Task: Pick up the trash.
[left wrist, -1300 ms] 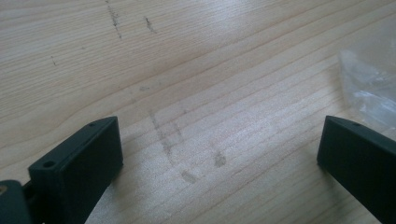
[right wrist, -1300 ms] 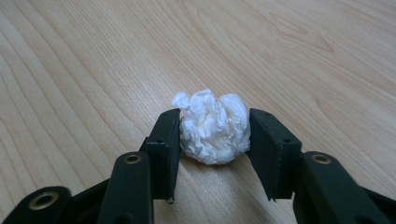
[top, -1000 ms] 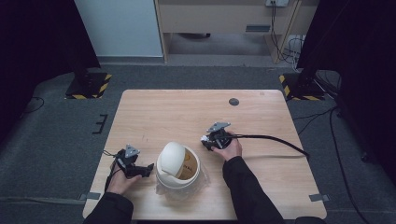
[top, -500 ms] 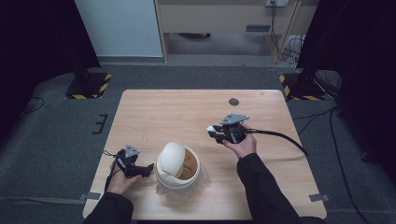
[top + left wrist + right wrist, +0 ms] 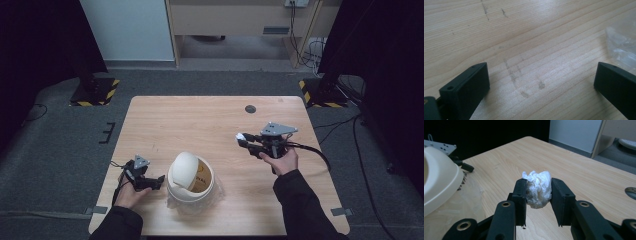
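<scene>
A crumpled white paper wad [image 5: 537, 188] sits pinched between the jaws of my right gripper [image 5: 538, 192], held above the table; in the high view this right gripper [image 5: 243, 139] is at the table's right middle with the paper wad [image 5: 240, 136] at its tip. A cream bin with a swing lid [image 5: 186, 172] stands near the front, wrapped in a clear plastic liner [image 5: 172, 200]. My left gripper [image 5: 159, 180] rests low beside the bin's left, jaws wide apart over bare wood [image 5: 541, 80].
The wooden table [image 5: 200, 120] has a dark round grommet [image 5: 250, 109] at the back right. The liner's edge [image 5: 621, 47] lies near the left gripper's jaw. A black cable [image 5: 315, 150] trails right from the right gripper. Grey carpet surrounds the table.
My right gripper has lifted away from the bin's side and moved right and back, carrying the paper wad. The left gripper has stayed put.
</scene>
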{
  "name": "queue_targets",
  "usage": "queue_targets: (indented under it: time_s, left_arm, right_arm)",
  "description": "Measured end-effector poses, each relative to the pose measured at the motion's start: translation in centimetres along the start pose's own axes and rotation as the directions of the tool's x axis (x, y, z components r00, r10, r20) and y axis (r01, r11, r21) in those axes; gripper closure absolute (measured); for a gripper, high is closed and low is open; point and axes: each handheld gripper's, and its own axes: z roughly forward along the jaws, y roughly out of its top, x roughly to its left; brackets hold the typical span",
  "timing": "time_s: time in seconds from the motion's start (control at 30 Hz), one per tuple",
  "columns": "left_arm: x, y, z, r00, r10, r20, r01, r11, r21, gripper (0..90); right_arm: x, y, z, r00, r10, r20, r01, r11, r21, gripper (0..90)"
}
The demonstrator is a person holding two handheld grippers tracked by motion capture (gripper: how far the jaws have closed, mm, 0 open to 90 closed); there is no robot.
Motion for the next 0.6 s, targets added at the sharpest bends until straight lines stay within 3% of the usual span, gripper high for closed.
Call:
queue_targets:
  time_s: [0.2, 0.6]
  left_arm:
    - [0.0, 0.0, 0.0, 1.0000, -0.001, -0.001, 0.001, 1.0000, 0.000, 0.0]
    - [0.0, 0.0, 0.0, 1.0000, -0.001, -0.001, 0.001, 1.0000, 0.000, 0.0]
  right_arm:
    - [0.0, -0.1, -1.9, 1.0000, 0.003, -0.007, -0.003, 0.999, -0.036, 66.8]
    - [1.0, 0.5, -3.3, 0.9990, -0.007, -0.045, 0.004, 0.997, -0.073, 66.9]
